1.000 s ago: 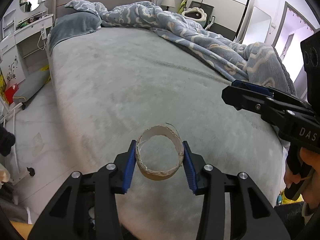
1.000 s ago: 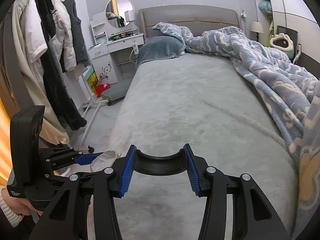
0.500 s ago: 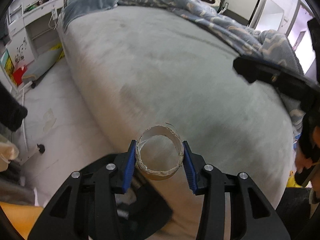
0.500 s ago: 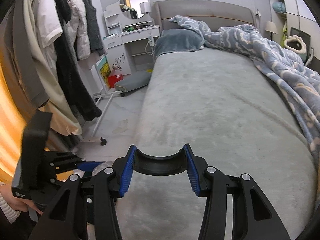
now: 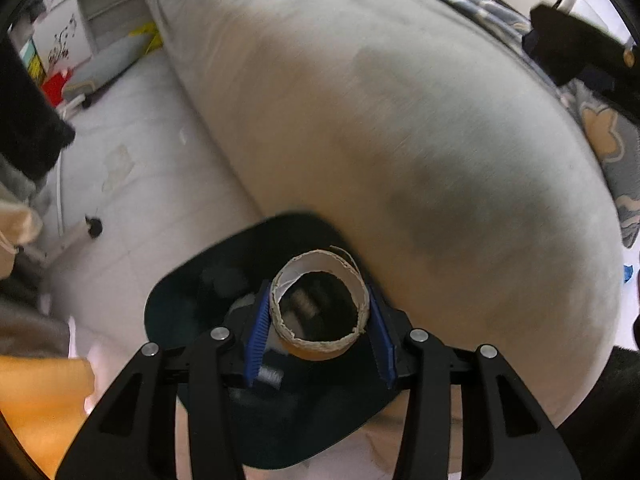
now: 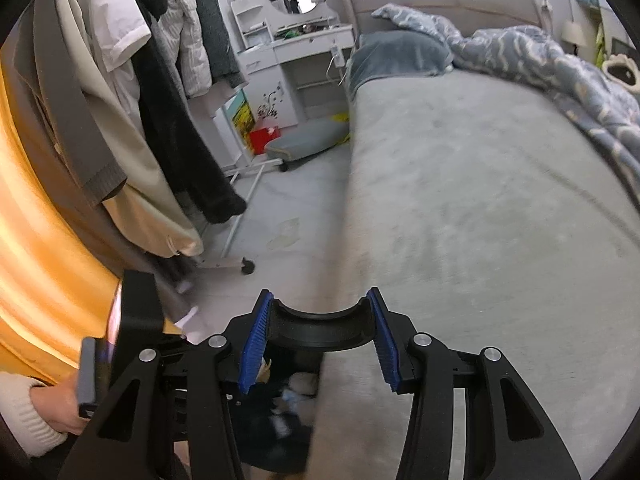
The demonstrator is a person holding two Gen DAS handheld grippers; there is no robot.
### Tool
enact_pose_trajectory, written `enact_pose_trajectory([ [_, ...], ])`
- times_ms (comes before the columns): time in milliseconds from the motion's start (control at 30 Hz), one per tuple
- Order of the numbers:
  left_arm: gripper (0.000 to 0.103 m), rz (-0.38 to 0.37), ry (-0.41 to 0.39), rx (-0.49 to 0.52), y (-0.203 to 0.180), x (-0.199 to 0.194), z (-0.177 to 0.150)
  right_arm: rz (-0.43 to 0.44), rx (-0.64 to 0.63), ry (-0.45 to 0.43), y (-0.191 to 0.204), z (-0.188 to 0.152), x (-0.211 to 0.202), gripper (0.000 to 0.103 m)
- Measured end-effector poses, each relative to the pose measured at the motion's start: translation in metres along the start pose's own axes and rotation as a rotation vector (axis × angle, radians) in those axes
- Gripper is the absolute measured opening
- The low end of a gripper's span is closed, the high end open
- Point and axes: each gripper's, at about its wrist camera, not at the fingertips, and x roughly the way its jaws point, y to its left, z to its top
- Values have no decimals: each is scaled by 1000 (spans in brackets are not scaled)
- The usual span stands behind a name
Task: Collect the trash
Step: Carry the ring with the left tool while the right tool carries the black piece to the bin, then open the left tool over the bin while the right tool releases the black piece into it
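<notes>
My left gripper (image 5: 320, 320) is shut on a torn cardboard tape roll (image 5: 320, 350), its hole facing the camera. It points steeply down over the open mouth of a black trash bin (image 5: 188, 284) that stands on the floor against the bed's side. In the right wrist view my right gripper (image 6: 320, 320) is shut on a black curved ring-like piece (image 6: 320, 338), with both blue pads touching it. It hovers over the bed's edge. Below it the same bin (image 6: 280, 432) shows scraps inside. The left gripper's body (image 6: 136, 320) and a hand (image 6: 52, 412) sit at the lower left.
A grey bed (image 6: 480, 200) fills the right, with a blue patterned blanket (image 6: 540, 52) at its far side. Clothes hang on a wheeled rack (image 6: 160, 120) to the left. A white dresser (image 6: 296, 52) and a grey cushion (image 6: 308, 140) stand beyond a strip of pale floor (image 5: 132, 184).
My left gripper swung down from above the bed to over the bin, still holding the roll. The right gripper moved left to the bed's edge, and the bin came into view under it.
</notes>
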Motion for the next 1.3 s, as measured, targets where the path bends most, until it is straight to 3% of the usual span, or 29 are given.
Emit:
enact_pose_trajectory([
  [300,53,-22,94,-54,40,16,-24,38,-32,72,31,0,36,49],
  [433,68,-37,111,-72,53,14,-31,49,-53,115,44,-2,52,49],
  [600,72,-40,94,-96,70,5,-36,57,-62,164,55,-8,73,49],
  [833,74,-8,-27,-151,87,-34,-41,70,-59,240,64,-23,98,49],
  [1067,80,84,-261,-149,87,-95,-43,86,-33,262,72,-48,100,49],
  [1300,81,212,-370,-155,71,-141,-61,67,-36,298,75,-81,94,49],
])
